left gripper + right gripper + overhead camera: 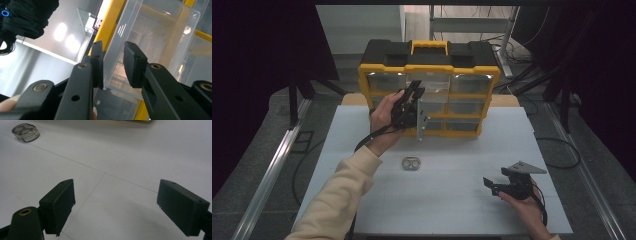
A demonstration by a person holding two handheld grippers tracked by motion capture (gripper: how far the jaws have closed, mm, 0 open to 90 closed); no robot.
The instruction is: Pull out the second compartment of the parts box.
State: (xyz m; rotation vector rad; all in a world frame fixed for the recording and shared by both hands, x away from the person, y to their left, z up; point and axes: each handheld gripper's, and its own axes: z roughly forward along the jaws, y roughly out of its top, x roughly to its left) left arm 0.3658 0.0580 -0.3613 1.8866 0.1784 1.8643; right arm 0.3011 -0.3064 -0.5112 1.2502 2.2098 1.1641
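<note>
The left gripper [113, 66] was raised at the front of the yellow organizer [429, 95], its jaws a little apart astride the front wall of a clear drawer [150, 42], one pad outside and one inside; whether they pinched the wall could not be told. The drawer ran lengthwise away from the jaws, into the cabinet, so pulling it would likely mean drawing straight back. The right gripper [501, 185] rested wide open over the white table [452, 200], well apart, with a small metal ring [411, 163] lying between the hands.
</note>
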